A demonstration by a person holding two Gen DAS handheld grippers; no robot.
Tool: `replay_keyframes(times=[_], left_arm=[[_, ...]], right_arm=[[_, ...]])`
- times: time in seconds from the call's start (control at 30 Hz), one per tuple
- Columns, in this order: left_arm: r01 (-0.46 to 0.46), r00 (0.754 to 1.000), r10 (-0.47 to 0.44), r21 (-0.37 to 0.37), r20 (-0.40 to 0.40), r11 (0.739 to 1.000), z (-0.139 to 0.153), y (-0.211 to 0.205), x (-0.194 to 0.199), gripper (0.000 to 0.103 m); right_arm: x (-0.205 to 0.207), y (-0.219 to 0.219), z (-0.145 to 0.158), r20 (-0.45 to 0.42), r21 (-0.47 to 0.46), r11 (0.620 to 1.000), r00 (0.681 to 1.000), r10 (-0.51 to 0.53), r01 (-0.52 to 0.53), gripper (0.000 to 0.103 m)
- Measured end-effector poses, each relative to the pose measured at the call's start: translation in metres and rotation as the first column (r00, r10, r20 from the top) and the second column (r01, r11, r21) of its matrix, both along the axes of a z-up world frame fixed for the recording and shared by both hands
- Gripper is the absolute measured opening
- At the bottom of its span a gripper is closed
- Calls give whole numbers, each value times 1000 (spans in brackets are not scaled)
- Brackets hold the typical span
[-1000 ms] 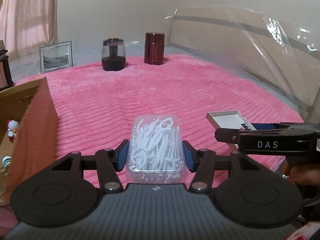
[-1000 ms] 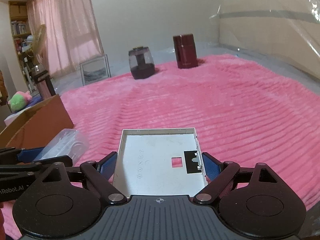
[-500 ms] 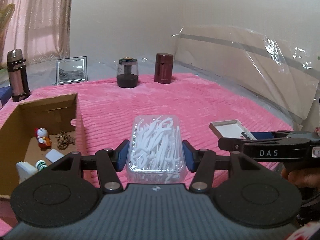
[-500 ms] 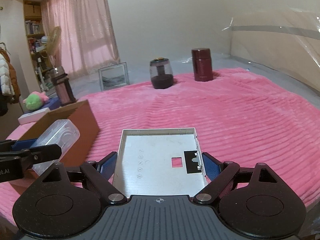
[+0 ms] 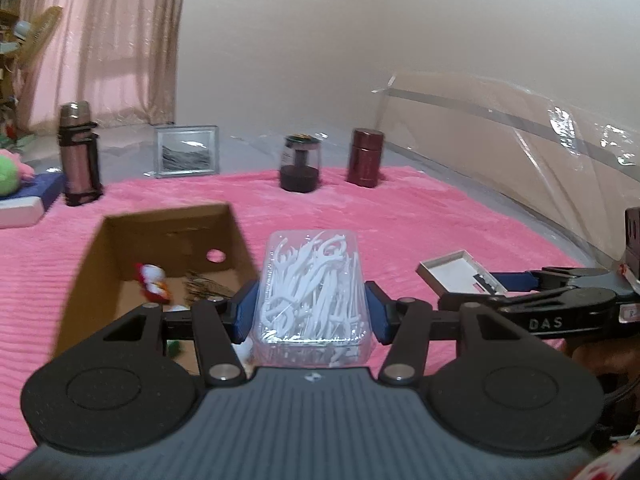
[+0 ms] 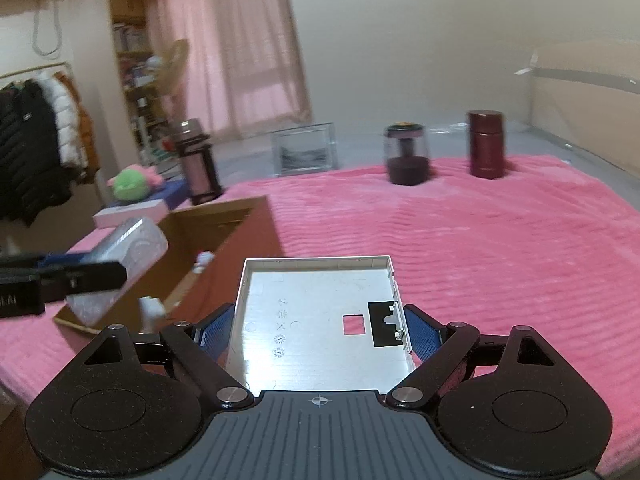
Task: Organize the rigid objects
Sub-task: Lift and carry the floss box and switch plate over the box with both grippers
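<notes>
The left tongs (image 5: 310, 312) are pinching a clear plastic box of white floss picks (image 5: 312, 300) by its two long sides, the blue pads pressing flat against the walls. The box is hanging in the air just beside the near right edge of an open cardboard box (image 5: 160, 240), which is sitting on a pink ribbed blanket (image 5: 400, 220). A few small things, among them a little red-and-white figure (image 5: 152, 280), are lying in the bottom of the cardboard box.

The right tongs (image 6: 318, 330) are gripping a flat grey metal tray (image 6: 320, 312) across its width, one pad on each raised rim. The tray is also being carried clear of the blanket, to the right of the cardboard box.

The plastic box is looking light, thin-walled and smooth, so it is probably flexing a little under pressure and could slide out if the squeeze is eased early. Holding it low on the long sides, as now, seems the safest place. The metal tray is looking stiff and light, with thin, hard rims. A grip across the rims near the middle is likely keeping it level; its smooth edges could slip against the pads if it tilts.

A dark jar (image 5: 300, 168), a maroon canister (image 5: 365, 158), a picture frame (image 5: 186, 151) and a flask (image 5: 78, 152) are standing well apart at the far side.
</notes>
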State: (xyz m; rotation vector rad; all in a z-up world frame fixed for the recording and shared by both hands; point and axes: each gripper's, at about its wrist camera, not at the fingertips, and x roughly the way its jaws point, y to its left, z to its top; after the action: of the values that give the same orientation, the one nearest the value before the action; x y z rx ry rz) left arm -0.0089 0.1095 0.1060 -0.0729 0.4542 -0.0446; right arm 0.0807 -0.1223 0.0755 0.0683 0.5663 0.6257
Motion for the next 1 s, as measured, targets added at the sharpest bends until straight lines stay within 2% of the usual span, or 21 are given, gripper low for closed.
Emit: replay_keyframes(times=[0.33, 0.43, 0.57, 0.73, 0.83, 0.9, 1.0], left_arm=[[-92, 995, 94, 34, -34, 995, 11, 91, -6, 51], [-105, 993, 107, 55, -40, 993, 13, 111, -5, 51], [-70, 994, 76, 81, -73, 994, 12, 133, 9, 51], [15, 993, 5, 163, -121, 986, 8, 150, 36, 51], [84, 983, -47, 213, -176, 973, 2, 155, 57, 51], [129, 974, -75, 252, -215, 959, -2, 158, 74, 51], [199, 956, -119, 294, -269, 935, -10, 163, 98, 51]], right_arm=[[14, 73, 6, 51, -30, 982, 981, 188, -186, 85], [22, 97, 9, 78, -52, 967, 964, 253, -249, 85], [36, 133, 9, 107, -117, 934, 931, 350, -338, 85], [59, 177, 4, 98, -237, 869, 880, 465, -433, 85], [72, 203, -2, 65, -335, 811, 847, 527, -480, 85], [79, 221, -7, 49, -403, 762, 820, 571, -506, 85], [86, 248, -17, 23, -515, 663, 764, 645, -544, 85]])
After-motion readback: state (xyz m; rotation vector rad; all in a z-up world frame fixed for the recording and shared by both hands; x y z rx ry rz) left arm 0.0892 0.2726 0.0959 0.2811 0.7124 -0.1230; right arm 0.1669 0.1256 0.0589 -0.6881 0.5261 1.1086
